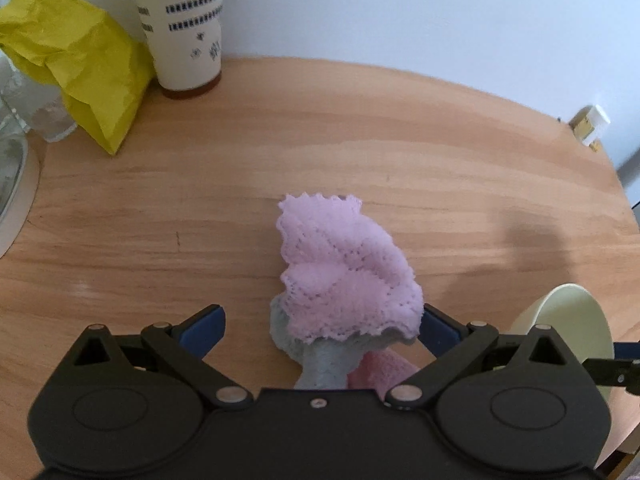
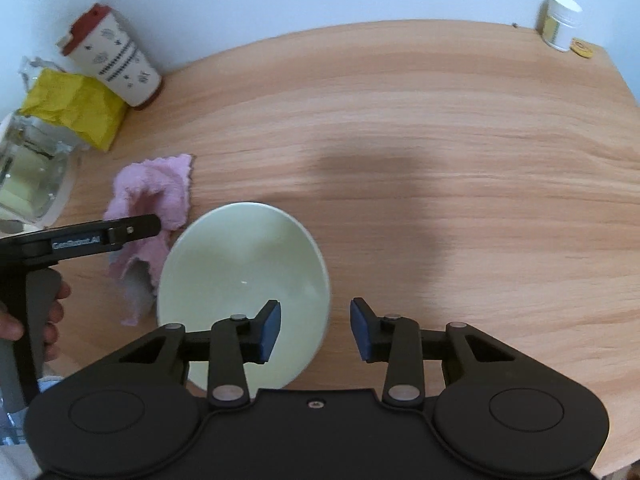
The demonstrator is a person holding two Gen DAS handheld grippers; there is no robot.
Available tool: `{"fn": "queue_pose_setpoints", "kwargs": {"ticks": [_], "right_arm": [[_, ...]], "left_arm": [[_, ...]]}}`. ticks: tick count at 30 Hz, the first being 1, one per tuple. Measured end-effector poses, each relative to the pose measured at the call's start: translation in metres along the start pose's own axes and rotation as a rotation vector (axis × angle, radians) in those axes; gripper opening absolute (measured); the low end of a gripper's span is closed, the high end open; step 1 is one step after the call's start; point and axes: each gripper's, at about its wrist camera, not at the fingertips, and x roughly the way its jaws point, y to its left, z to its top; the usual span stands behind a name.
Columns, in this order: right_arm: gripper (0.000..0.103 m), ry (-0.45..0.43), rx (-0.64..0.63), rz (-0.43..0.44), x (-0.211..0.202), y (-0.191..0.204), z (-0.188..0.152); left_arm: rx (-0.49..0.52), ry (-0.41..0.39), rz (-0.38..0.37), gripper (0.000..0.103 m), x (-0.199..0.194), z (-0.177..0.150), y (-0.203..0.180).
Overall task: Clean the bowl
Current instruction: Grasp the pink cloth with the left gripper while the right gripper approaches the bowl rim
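A pale green bowl [image 2: 244, 276] sits on the wooden table, just ahead of my right gripper [image 2: 316, 330]; its rim lies between the open blue pads [image 2: 269, 332], untouched as far as I can tell. The bowl also shows at the right edge of the left wrist view [image 1: 568, 320]. A pink and grey cloth [image 1: 344, 276] lies crumpled on the table between the wide-open fingers of my left gripper [image 1: 320, 324]. In the right wrist view the cloth [image 2: 154, 196] lies left of the bowl, under the left gripper [image 2: 132, 230].
A white patterned cup [image 1: 184, 20] with a brown base and a crumpled yellow bag [image 1: 76, 64] stand at the back left. A clear glass container [image 2: 28, 172] sits at the left edge. A small white jar [image 2: 562, 20] stands at the far right corner.
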Motion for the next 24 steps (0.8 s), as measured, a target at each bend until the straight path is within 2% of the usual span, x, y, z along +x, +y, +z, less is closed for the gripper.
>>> {"fn": "queue_pose_setpoints", "kwargs": {"ticks": [5, 9, 11, 13, 15, 20, 22, 24], "right_arm": [[0.043, 0.005, 0.012, -0.010, 0.001, -0.002, 0.001], [0.043, 0.017, 0.003, -0.010, 0.004, 0.000, 0.001], [0.043, 0.025, 0.008, 0.009, 0.006, -0.003, 0.001], [0.043, 0.037, 0.021, 0.023, 0.009, -0.006, 0.002], [0.043, 0.046, 0.038, 0.036, 0.012, -0.009, 0.004], [0.043, 0.066, 0.081, 0.063, 0.019, -0.015, 0.007], [0.043, 0.065, 0.088, 0.063, 0.020, -0.015, 0.008], [0.043, 0.067, 0.099, 0.068, 0.021, -0.016, 0.010]], "left_arm": [[0.061, -0.017, -0.071, 0.101, 0.001, 0.001, -0.005], [0.075, -0.004, -0.102, 0.080, 0.005, 0.001, -0.006], [0.099, 0.000, -0.091, 0.075, 0.008, 0.000, -0.007], [0.123, -0.001, -0.090, 0.066, 0.008, -0.001, -0.009], [0.134, -0.001, -0.085, 0.061, 0.007, -0.001, -0.008], [0.137, 0.011, -0.102, 0.058, 0.007, 0.002, -0.005], [0.159, 0.015, -0.107, 0.048, 0.007, 0.001, -0.006], [0.178, 0.022, -0.098, 0.043, 0.009, 0.002, -0.006]]}}
